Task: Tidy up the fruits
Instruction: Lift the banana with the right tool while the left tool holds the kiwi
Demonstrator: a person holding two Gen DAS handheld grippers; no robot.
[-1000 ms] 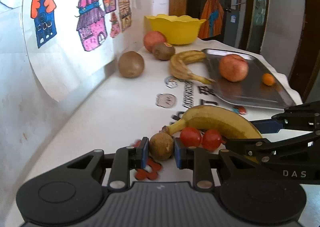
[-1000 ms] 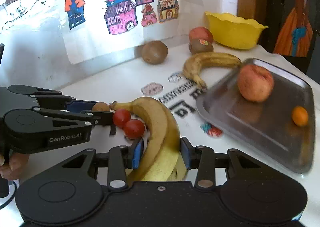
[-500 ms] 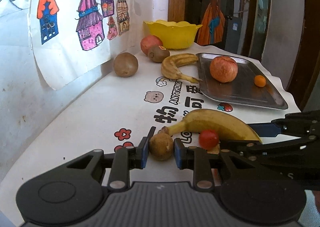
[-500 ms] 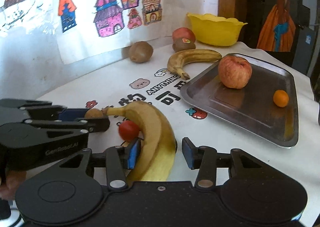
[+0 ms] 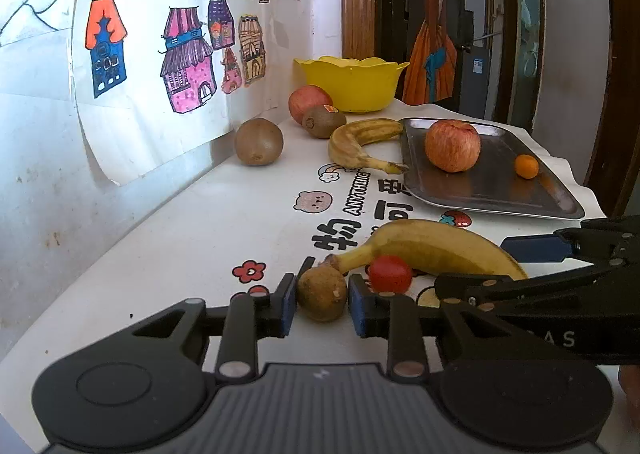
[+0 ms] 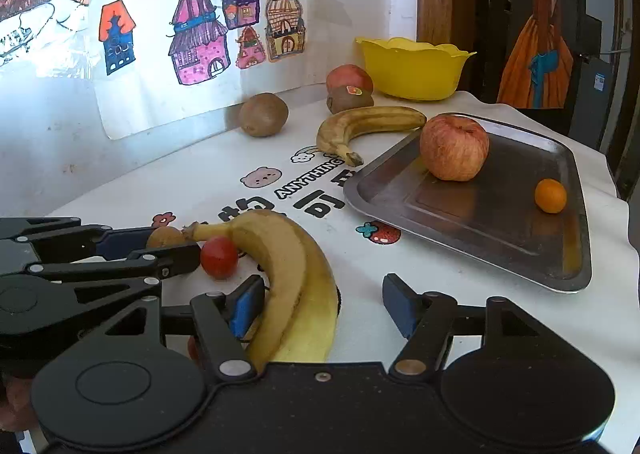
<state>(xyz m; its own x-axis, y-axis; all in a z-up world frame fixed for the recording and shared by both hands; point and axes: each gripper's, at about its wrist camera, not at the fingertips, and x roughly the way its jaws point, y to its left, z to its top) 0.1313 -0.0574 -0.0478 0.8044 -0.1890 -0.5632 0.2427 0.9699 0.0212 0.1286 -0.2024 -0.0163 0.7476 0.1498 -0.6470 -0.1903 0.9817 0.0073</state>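
The left gripper (image 5: 321,304) brackets a small brown fruit (image 5: 321,293) — perhaps a longan — its pads seemingly just touching it, while the right gripper (image 6: 322,304), jaws just widened, straddles a banana (image 6: 288,274) lying loose on the tabletop (image 5: 208,222).

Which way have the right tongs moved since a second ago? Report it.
Yes: the right tongs have just been opening; their right pad has drawn away from the banana, which lies between them.
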